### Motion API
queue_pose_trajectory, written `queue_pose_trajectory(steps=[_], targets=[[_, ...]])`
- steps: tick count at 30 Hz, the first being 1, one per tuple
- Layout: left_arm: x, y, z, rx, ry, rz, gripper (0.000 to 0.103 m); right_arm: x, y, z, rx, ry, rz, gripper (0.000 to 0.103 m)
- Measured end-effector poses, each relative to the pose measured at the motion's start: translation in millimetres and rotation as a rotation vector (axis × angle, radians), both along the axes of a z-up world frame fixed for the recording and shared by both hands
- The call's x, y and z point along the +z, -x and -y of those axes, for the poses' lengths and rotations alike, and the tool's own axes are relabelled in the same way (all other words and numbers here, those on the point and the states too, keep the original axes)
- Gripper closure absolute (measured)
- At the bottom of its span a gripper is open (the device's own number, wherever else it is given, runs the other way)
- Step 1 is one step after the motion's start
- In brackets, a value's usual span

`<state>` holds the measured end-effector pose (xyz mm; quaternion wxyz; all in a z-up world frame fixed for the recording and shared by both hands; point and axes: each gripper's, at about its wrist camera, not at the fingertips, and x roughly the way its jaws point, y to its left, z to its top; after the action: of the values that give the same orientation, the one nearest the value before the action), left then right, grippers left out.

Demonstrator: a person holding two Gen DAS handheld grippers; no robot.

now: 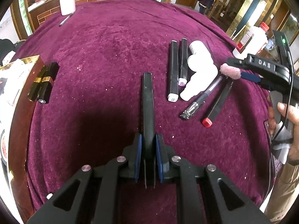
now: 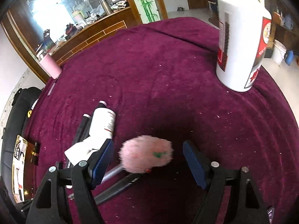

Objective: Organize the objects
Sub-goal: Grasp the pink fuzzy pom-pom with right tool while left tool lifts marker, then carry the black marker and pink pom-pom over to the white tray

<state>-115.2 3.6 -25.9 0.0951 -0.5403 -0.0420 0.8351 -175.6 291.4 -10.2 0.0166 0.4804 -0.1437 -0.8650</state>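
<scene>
Two lipsticks [image 1: 44, 85] lie at your far left on the purple cloth [image 1: 112, 56]. Your left gripper [image 1: 148, 156] is clamped on a black marker [image 1: 148, 108]. Further right, your right gripper [image 2: 147, 160] stands open around the pink pompom [image 2: 145, 153], pads clear.

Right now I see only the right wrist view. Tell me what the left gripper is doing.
Observer: The left gripper is shut on a black marker that points away across the cloth.
Operator: Name the near ends of the two pens below the pompom.
Observer: The clear pen ends in a silver tip; the black pen ends in a red cap.
</scene>
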Motion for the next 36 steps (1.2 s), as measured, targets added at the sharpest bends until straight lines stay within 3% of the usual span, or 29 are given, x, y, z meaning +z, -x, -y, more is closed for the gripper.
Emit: queue_pose_trajectory(steps=[6, 9, 11, 19, 31, 36], targets=[[-1, 11, -7, 0.009, 0.002, -0.019, 0.089, -8, 1, -2, 0.011, 0.019, 0.010, 0.024], [-1, 14, -9, 0.012, 0.007, -0.028, 0.089, -11, 2, 9, 0.044, -0.020, 0.009, 0.032], [-1, 14, -8, 0.020, -0.004, -0.031, 0.089, -12, 0, 17, 0.063, -0.074, 0.002, 0.046], [-1, 3, 0, 0.040, -0.042, -0.029, 0.089, -12, -11, 30, 0.118, -0.095, -0.006, 0.077], [8, -26, 18, 0.055, -0.119, -0.048, 0.089, 12, -48, 17, 0.129, 0.077, -0.107, 0.082], [20, -41, 26, 0.059, -0.138, -0.070, 0.089, 23, -60, 21, 0.142, 0.079, -0.136, 0.082]])
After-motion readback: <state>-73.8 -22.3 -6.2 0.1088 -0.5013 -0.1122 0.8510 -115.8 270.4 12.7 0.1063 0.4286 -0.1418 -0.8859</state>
